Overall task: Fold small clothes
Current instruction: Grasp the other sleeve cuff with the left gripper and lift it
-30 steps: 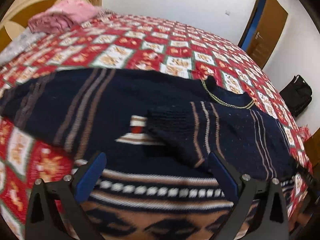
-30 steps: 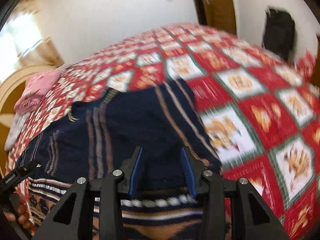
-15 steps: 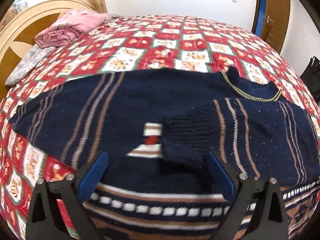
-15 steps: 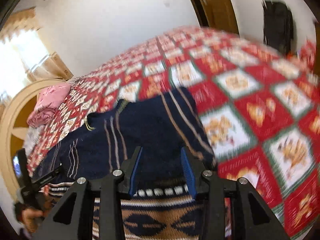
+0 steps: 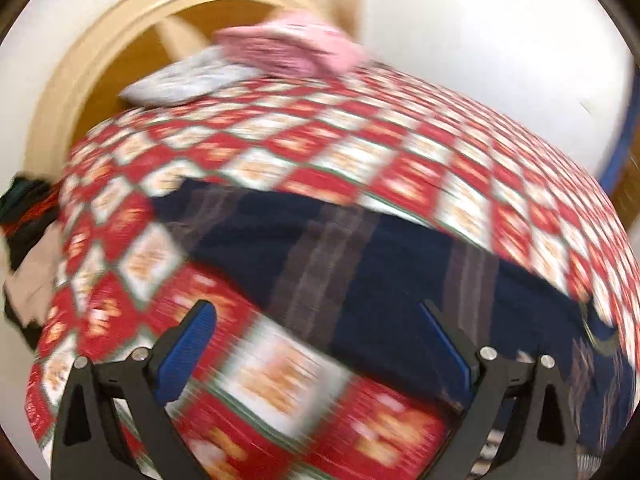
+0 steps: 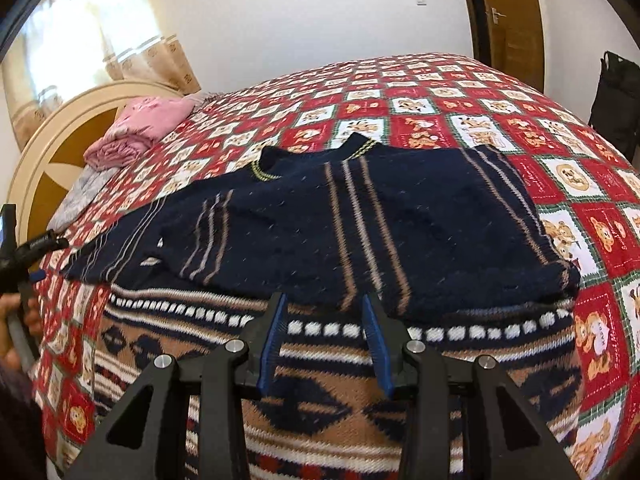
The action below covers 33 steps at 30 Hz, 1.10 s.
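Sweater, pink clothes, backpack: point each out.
Sweater [image 6: 304,216], right wrist view, navy chest.
Pink clothes [image 6: 140,128], right wrist view, top of the folded pile.
Backpack [image 6: 616,96], right wrist view, front panel.

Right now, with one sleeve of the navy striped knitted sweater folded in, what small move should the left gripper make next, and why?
Probably reach the open left gripper down to the navy striped knitted sweater's still-outstretched sleeve and take its cuff end. That sleeve lies flat across the red checked bedspread, while the other sleeve already lies folded over the body.
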### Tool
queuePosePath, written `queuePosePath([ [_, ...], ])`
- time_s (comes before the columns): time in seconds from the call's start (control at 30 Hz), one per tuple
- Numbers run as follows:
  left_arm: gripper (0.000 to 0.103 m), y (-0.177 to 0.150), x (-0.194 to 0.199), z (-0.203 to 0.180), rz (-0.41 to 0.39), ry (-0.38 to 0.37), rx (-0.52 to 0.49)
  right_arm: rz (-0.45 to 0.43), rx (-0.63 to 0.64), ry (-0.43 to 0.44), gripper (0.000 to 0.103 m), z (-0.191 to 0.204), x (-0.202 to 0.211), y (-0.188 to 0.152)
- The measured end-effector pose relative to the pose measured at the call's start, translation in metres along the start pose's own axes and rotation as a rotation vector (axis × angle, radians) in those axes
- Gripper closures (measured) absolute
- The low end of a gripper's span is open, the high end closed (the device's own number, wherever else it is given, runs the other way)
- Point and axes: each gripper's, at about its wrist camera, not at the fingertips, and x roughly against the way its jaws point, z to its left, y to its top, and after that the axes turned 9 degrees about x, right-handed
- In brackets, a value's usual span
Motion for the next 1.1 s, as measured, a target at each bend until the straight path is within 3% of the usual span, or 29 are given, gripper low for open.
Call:
queuePosePath([
  [0.13, 0.002, 0.026, -0.041, 0.041, -0.013, 0.146, 0.124, 0.023, 0.001, -0.012, 0.062, 0.004, 0.001, -0.006],
  [0.23, 0.008, 0.036, -0.071, 0.059, 0.032, 0.191, 0.200, 0.040, -0.010, -0.028, 0.062, 0.001, 0.001, -0.008],
  [0.43, 0.024, 0.039, -0.117, 0.075, 0.127, 0.137, 0.331, 0.076, -0.036, -0.058, 0.062, -0.004, 0.002, -0.012],
  [0.53, 0.024, 0.039, -0.119, 0.068, 0.088, 0.170, 0.305, 0.081, -0.038, -0.064, 0.062, -0.004, 0.000, -0.012],
  [0.6, 0.029, 0.037, -0.118, 0.065, 0.071, 0.171, 0.299, 0.090, -0.035, -0.061, 0.062, -0.001, -0.004, -0.010],
  [0.7, 0.051, 0.037, -0.116, 0.063, 0.055, 0.141, 0.281, 0.105, -0.027, -0.048, 0.062, 0.005, -0.009, -0.009],
  [0.77, 0.080, 0.039, -0.115, 0.064, 0.053, 0.109, 0.282, 0.110, -0.020, -0.039, 0.062, 0.009, -0.011, -0.010],
  [0.8, 0.087, 0.040, -0.114, 0.064, 0.056, 0.093, 0.286, 0.109, -0.015, -0.036, 0.062, 0.010, -0.011, -0.010],
  [0.97, 0.091, 0.042, -0.110, 0.067, 0.064, 0.054, 0.316, 0.090, -0.029, -0.038, 0.062, 0.006, -0.004, -0.011],
  [1.1, 0.092, 0.042, -0.079, 0.049, -0.020, 0.044, 0.266, 0.068, -0.065, -0.045, 0.062, -0.003, 0.003, -0.012],
])
